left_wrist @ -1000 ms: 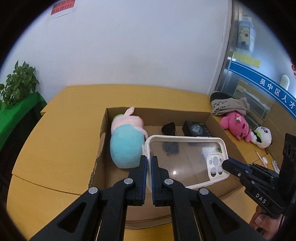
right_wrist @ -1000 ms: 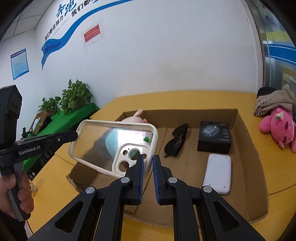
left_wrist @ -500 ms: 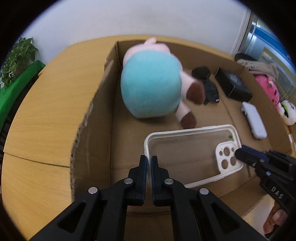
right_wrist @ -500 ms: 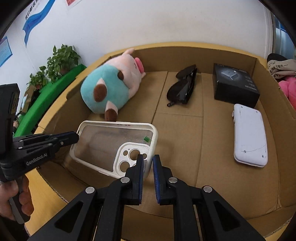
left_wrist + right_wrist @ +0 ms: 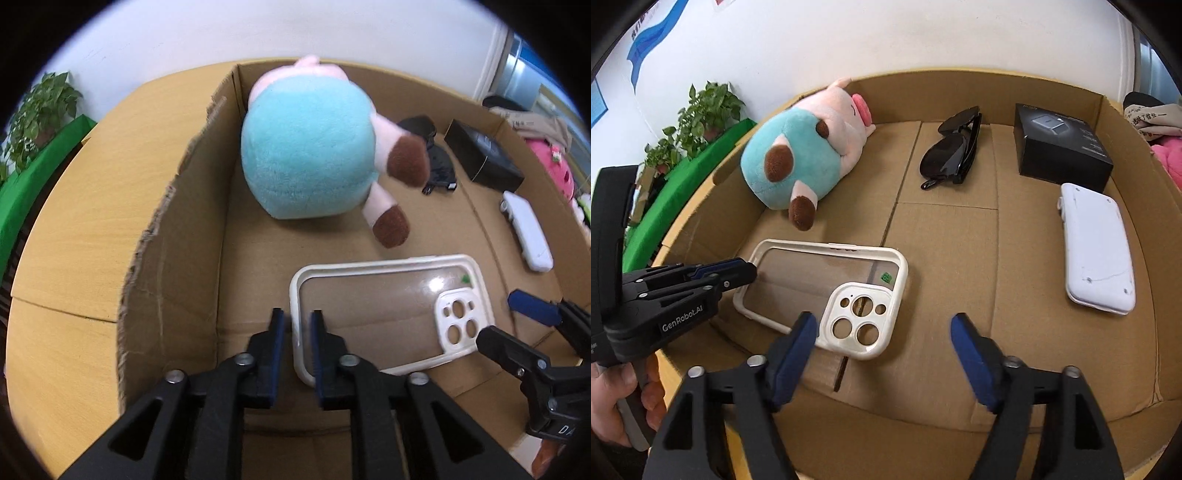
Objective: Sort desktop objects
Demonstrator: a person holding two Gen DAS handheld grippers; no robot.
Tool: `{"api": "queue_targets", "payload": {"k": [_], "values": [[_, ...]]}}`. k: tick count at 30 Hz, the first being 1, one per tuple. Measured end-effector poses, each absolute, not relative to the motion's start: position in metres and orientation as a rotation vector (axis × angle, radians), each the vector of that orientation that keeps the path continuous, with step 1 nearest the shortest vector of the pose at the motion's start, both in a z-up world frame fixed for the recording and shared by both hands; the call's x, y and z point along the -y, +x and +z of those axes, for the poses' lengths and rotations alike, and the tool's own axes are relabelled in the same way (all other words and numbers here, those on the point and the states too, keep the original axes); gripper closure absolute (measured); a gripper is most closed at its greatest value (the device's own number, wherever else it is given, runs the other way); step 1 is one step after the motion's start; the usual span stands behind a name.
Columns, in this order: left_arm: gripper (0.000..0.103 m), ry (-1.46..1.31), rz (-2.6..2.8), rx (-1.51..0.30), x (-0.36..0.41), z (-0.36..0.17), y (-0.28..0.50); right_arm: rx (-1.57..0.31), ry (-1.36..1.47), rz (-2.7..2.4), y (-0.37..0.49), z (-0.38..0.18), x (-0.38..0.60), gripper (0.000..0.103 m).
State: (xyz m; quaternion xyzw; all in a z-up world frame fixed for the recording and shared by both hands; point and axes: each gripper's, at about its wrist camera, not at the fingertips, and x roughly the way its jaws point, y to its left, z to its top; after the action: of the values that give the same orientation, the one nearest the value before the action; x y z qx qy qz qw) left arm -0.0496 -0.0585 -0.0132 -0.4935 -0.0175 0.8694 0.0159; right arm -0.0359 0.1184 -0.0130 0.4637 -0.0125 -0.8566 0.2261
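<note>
Only the right wrist view shows the plush pig's (image 5: 809, 147) face.

My left claw (image 5: 296, 325) points steeply down, its jaws just opened a narrow gap. My right claw (image 5: 882, 332) points down too, jaws just opened wide apart. In the right wrist view, my left hand (image 5: 613, 391) grips the left claw's handle.
</note>
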Motion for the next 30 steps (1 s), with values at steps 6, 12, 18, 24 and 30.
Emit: {"api": "queue_targets", "payload": {"k": [6, 12, 18, 24, 30], "values": [[0.021, -1.267, 3.006, 0.172, 0.065, 0.046, -0.003, 0.064, 0.969, -2.611, 0.014, 0.043, -0.163, 0.000], [0.021, -0.915, 3.108, 0.267, 0.047, 0.084, 0.048, 0.055, 0.672, -2.797, 0.063, 0.082, -0.200, 0.000], [0.018, -0.772, 3.100, 0.074, 0.000, 0.103, 0.056, 0.036, 0.739, -2.776, 0.063, 0.079, -0.209, 0.000], [0.018, -0.853, 3.078, -0.013, -0.009, 0.071, 0.039, -0.004, 0.826, -2.771, 0.045, 0.051, -0.213, 0.000], [0.018, -0.849, 3.099, 0.010, 0.004, 0.030, 0.035, -0.028, 0.805, -2.804, 0.033, 0.022, -0.211, 0.000]]}}
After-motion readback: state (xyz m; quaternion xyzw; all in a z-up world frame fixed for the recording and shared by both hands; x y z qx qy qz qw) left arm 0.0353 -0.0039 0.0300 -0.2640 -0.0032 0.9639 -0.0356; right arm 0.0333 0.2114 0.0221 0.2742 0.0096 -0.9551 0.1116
